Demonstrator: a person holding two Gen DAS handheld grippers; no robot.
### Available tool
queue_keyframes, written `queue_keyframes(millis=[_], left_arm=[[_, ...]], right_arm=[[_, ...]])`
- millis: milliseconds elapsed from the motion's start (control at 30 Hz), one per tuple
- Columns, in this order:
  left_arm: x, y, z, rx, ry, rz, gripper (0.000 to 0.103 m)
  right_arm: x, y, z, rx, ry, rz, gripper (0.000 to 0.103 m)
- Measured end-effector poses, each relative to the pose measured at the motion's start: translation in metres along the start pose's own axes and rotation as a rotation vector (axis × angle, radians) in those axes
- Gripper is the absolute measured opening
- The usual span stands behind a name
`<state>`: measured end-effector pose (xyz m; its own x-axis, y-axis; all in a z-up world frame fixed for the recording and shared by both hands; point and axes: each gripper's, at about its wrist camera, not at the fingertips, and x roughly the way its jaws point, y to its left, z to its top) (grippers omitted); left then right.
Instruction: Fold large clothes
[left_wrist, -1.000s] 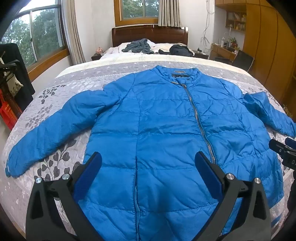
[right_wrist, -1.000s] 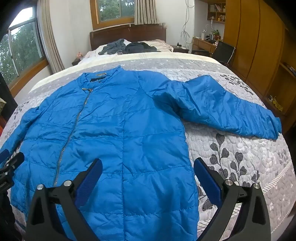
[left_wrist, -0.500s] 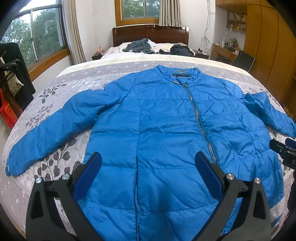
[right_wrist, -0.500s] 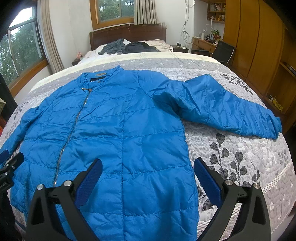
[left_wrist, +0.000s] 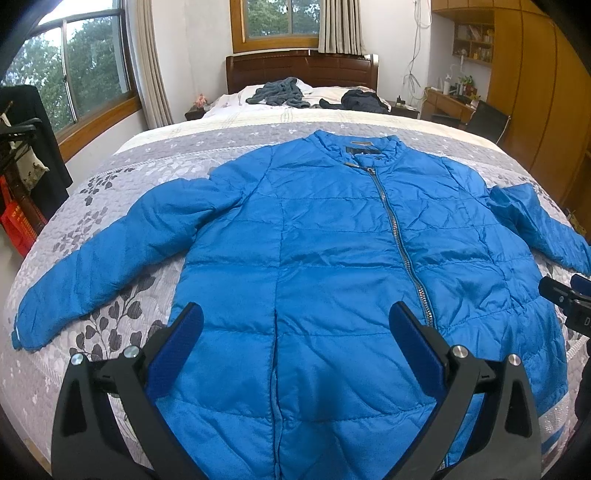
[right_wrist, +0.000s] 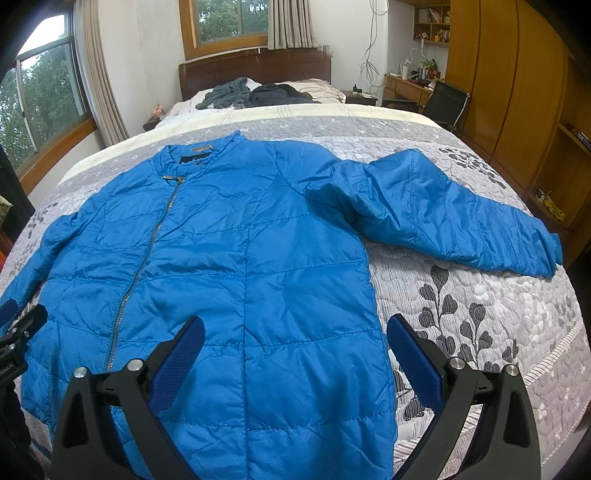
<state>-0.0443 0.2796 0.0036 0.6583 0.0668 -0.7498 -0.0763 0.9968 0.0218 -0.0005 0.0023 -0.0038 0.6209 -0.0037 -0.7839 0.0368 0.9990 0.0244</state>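
Okay, my left gripper (left_wrist: 295, 328) and right gripper (right_wrist: 295, 332) gaped empty over the blue jacket (left_wrist: 332, 258), flat on the grey floral bedspread (right_wrist: 480, 306); wooden headboard (left_wrist: 301, 68), windows behind.

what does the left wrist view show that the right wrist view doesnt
Only the left wrist view shows the jacket's far-left sleeve laid out full length to its cuff, plus a red bag by the window.

Only the right wrist view shows the other sleeve whole, down to its cuff.

Both show the blue jacket zipped and spread flat on the bed, dark clothes near the headboard, and an open gripper over the hem: left gripper, right gripper.
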Motion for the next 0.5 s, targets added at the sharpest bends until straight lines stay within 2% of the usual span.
queue_keyframes(millis=[500], left_arm=[[0.0, 0.001, -0.0021, 0.0, 0.001, 0.003, 0.1]], right_arm=[[0.0002, -0.0008, 0.0014, 0.002, 0.001, 0.001, 0.099]])
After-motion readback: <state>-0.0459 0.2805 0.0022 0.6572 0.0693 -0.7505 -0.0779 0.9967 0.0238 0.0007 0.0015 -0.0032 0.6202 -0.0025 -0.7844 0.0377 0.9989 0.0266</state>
